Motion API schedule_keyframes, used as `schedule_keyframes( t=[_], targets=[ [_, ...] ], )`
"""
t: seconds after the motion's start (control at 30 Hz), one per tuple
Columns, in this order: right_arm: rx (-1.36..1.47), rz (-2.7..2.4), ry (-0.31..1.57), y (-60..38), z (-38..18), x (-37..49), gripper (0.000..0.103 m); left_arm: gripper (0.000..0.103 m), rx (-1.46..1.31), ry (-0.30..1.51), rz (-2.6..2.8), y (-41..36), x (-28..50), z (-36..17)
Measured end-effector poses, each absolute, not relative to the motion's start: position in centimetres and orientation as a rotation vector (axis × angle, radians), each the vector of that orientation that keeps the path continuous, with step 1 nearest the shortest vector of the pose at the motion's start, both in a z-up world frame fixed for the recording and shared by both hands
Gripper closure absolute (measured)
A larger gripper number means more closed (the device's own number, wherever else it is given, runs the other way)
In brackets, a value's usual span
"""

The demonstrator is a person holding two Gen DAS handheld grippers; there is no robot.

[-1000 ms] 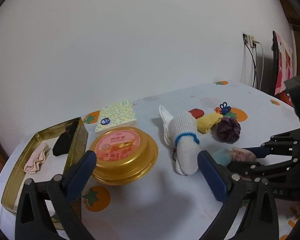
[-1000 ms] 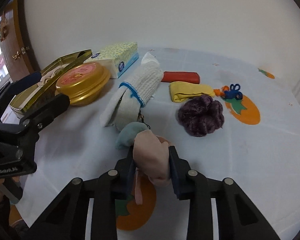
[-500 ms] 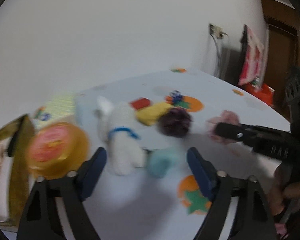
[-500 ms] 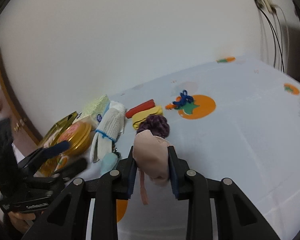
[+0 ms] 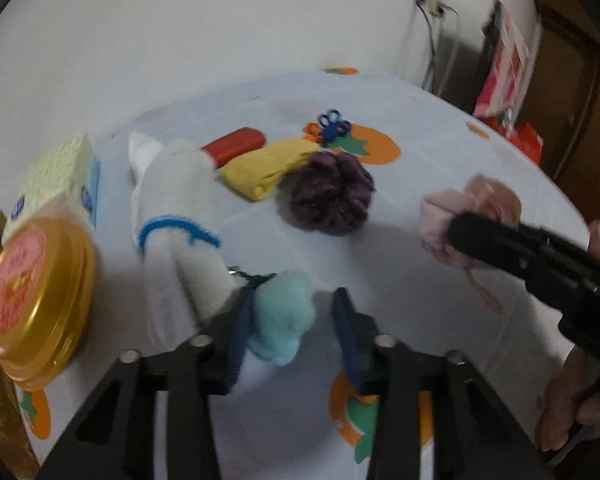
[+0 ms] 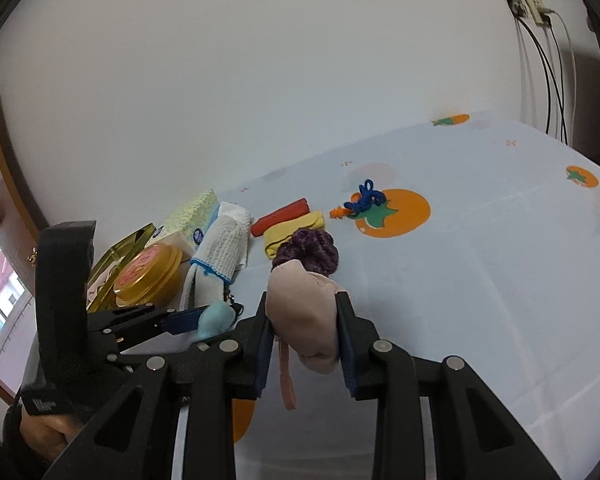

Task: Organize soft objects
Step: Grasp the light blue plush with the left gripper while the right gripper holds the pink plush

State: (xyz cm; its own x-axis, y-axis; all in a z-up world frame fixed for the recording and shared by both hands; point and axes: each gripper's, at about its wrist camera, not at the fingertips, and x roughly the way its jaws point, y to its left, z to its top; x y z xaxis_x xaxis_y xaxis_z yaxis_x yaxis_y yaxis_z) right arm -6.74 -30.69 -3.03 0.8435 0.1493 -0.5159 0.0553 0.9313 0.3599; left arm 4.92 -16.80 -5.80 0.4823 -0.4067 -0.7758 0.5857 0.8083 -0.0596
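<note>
The left tongs [image 5: 294, 322] are closing around a light-blue soft toy [image 5: 281, 322] on the bench [image 5: 440, 152] (only one pad touches it); the right tongs [image 6: 305, 336] pinch a pink soft piece [image 6: 304, 316] above the bench.

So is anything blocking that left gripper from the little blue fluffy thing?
Nothing visible. The blue fluffy piece already sits between the closing jaws of the left gripper; the white glove bundle lies just beside it.
</note>
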Motion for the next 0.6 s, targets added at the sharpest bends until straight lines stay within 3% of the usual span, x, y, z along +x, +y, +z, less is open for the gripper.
schedule_keyframes(
  t=[0.03,0.17,0.6],
  targets=[
    [0.376,0.05,0.568,-30.7,-3.0,-6.8,0.071,0.079,0.196,0.884,-0.611,-16.3,5.1,-5.8],
    [0.376,0.049,0.555,-30.7,-3.0,-6.9,0.071,0.084,0.085,0.863,-0.634,-14.2,5.2,-5.2],
    [0.375,0.042,0.523,-30.8,-2.7,-7.6,0.072,0.084,-0.033,0.584,-0.658,-10.6,1.9,-1.8]
  ],
)
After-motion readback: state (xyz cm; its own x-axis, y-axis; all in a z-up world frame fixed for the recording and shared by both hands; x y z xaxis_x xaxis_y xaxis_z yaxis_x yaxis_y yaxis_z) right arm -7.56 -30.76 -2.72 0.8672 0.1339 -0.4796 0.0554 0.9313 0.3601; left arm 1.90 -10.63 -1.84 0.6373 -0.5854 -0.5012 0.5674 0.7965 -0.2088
